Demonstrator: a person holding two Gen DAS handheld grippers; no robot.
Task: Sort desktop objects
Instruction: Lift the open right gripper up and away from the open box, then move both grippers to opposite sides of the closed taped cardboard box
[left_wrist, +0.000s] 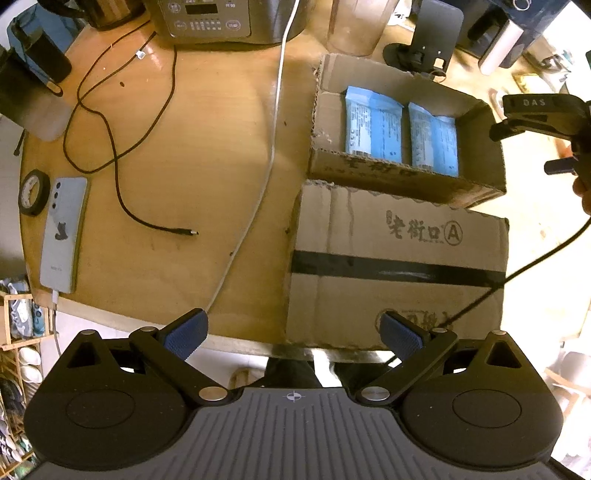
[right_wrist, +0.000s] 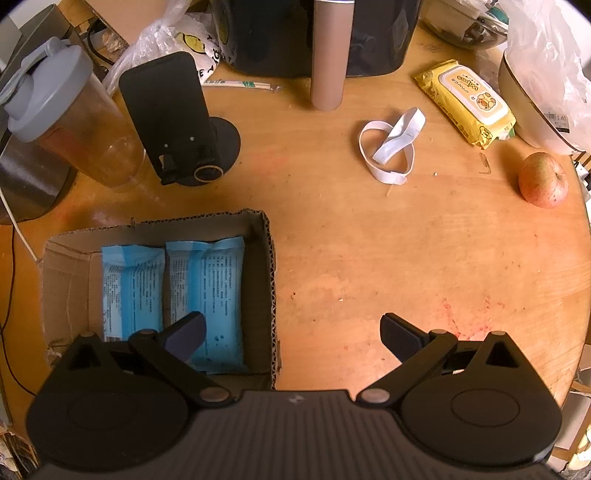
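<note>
On the round wooden table (right_wrist: 369, 258), an open brown cardboard box (right_wrist: 267, 266) holds two light blue plastic packets (right_wrist: 205, 291) printed with small dark text, lying flat side by side and touching. Just near of it in the left wrist view lies a closed cardboard carton (left_wrist: 395, 240) crossed by black tape. Left gripper (left_wrist: 293, 334) hangs with its jaws spread wide and empty above the table's near edge. Right gripper (right_wrist: 293, 334) is likewise spread wide, holding nothing, its left finger over the box. Farther right lie a white elastic band (right_wrist: 391, 146), a yellow wipes pack (right_wrist: 467, 103) and a reddish apple (right_wrist: 542, 180).
</note>
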